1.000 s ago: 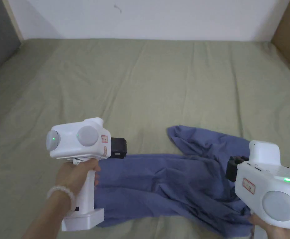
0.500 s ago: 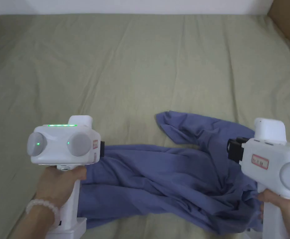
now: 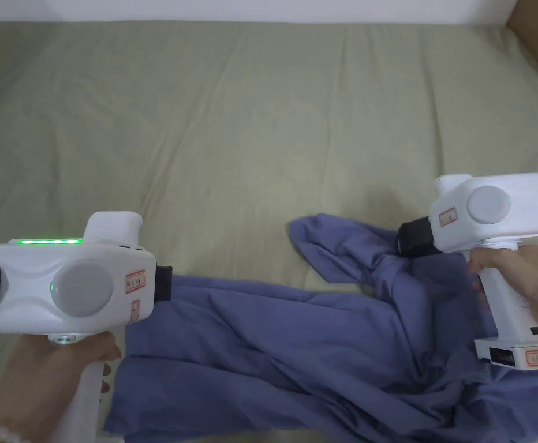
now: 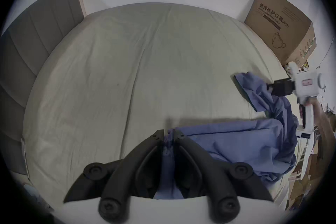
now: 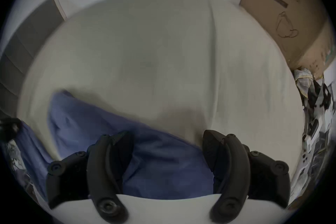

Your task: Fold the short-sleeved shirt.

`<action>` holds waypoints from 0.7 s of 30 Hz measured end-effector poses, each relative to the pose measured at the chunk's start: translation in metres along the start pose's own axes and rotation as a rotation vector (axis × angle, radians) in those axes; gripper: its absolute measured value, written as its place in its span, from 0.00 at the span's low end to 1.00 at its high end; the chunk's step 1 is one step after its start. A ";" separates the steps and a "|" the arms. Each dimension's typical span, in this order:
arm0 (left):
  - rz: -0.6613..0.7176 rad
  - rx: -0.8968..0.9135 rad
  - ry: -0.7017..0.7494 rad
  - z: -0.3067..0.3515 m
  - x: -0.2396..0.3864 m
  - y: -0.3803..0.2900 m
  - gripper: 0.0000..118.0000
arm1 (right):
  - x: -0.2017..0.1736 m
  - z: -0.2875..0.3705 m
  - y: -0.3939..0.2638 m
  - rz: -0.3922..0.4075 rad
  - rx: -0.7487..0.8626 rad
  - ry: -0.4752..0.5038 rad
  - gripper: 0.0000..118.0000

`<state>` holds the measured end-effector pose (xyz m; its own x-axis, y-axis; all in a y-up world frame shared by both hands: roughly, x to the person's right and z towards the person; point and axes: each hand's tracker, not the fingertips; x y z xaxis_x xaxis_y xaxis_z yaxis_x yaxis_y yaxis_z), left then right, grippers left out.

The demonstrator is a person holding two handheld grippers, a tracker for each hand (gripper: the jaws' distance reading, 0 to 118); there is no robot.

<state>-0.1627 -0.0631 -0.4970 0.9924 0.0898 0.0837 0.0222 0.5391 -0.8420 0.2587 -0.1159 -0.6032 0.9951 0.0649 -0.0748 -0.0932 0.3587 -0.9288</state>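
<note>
Head view, shirt: I see the blue short-sleeved shirt point(image 3: 296, 346) crumpled on the bed point(image 3: 233, 127), near edge, long axis running left to right; one loose flap points up and left toward the bed's middle.
Head view, left gripper: I hold the left gripper point(image 3: 167, 284) at the shirt's left end; its jaws are hidden behind the white body.
Head view, right gripper: the right gripper point(image 3: 409, 241) sits over the raised fold at the shirt's upper right, nose pointing left.
Head view, writing: small red-framed stickers on both gripper bodies, too small to make out.
Head view, change: against half a second ago, my right gripper has turned from low at the right edge to higher, pistol grip hanging down; my left gripper sits lower and further left.
Left gripper view, jaws: narrow, both pressing a bunched tuck of blue cloth between the tips point(image 4: 169, 134).
Left gripper view, box: a cardboard box point(image 4: 283, 28) stands at the bed's far right corner, with printed writing and a mask drawing.
Right gripper view, jaws: wide apart point(image 5: 167, 138), shirt cloth lying below and between them, blurred; I cannot tell whether either touches it.
</note>
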 end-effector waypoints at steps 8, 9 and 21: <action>-0.014 -0.002 0.002 0.005 0.001 0.003 0.06 | -0.023 0.024 -0.011 0.077 0.127 -0.093 0.03; -0.016 -0.001 0.004 0.008 0.002 0.004 0.06 | -0.023 0.023 -0.012 0.057 0.112 -0.056 0.03; -0.046 0.143 0.077 0.096 0.001 0.038 0.06 | 0.016 0.167 -0.007 -0.122 0.328 0.018 0.03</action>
<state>-0.1721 0.0382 -0.4779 0.9972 0.0011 0.0750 0.0559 0.6555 -0.7531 0.2695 0.0387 -0.5375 0.9997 -0.0123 0.0206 0.0237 0.6433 -0.7652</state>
